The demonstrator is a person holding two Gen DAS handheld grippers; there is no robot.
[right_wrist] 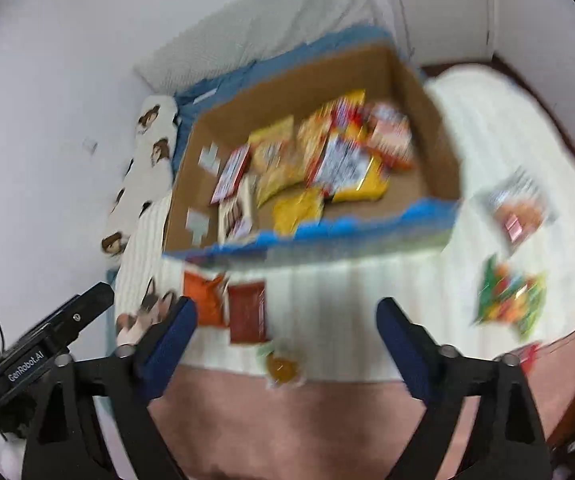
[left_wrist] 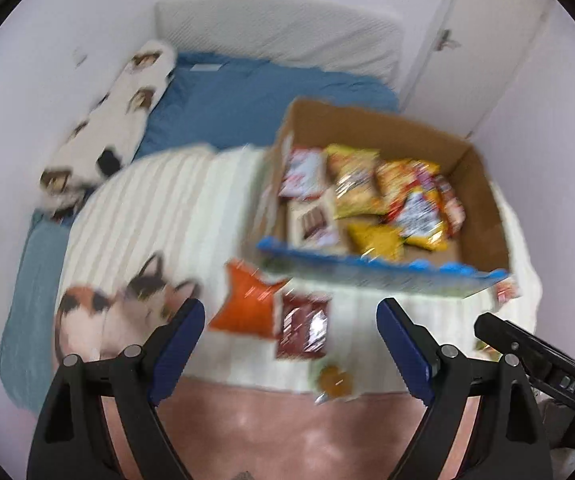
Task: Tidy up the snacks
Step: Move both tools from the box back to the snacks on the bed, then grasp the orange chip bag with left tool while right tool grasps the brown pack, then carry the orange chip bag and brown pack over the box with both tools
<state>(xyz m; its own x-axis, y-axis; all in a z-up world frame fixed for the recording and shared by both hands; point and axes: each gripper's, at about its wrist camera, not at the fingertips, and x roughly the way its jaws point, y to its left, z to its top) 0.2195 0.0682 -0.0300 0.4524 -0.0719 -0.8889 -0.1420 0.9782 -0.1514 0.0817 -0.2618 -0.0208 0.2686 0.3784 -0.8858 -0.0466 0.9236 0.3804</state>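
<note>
Between the left gripper (left_wrist: 290, 322) fingers nothing is held: jaws stand wide, blue pads clear of everything, hovering over the near edge of the white ribbed blanket (left_wrist: 159, 208). Right gripper (right_wrist: 286, 320) is the same, jaws apart and empty. Both point down at the loose snacks, so my read is they're between picks, lining up on what's left outside the box.

Landmark is the cardboard box (left_wrist: 483, 208) on the bed. Inside it already: a pile of yellow, red and orange packets (left_wrist: 391, 196), overlapping, plus a flat pack with a chocolate picture against its left wall. Looks like the collecting point, hence the open top facing the grippers.

Still outside, just in front of the box's blue-edged near wall: an orange bag (left_wrist: 247, 304) and a dark red-brown packet (left_wrist: 303, 328), side by side, touching or nearly so. Nearer than those, at the blanket's edge, a small clear pack with something orange inside (left_wrist: 333, 380). To the right of the box: a silver-and-red packet (right_wrist: 519, 208) and a green multicolour bag (right_wrist: 511, 300), well apart from the box.

Packets look like thin crinkly foil, light and slippery. Heavy motion blur, labels unreadable.
</note>
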